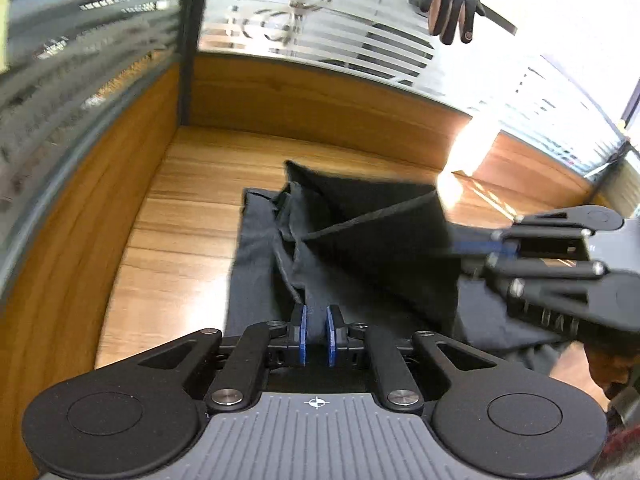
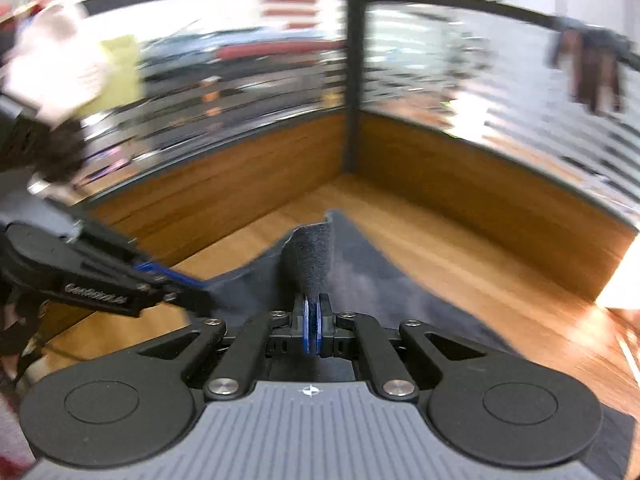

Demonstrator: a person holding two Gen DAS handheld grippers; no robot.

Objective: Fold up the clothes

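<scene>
My left tool (image 1: 316, 334) had a bunch of the dark garment (image 1: 360, 240) pinched between its blue pads, with the rest spread on the wooden worktop (image 1: 180, 220) straight ahead. The right tool (image 2: 313, 330) was clamped on a raised edge of the same cloth, off to the left tool's right.
</scene>
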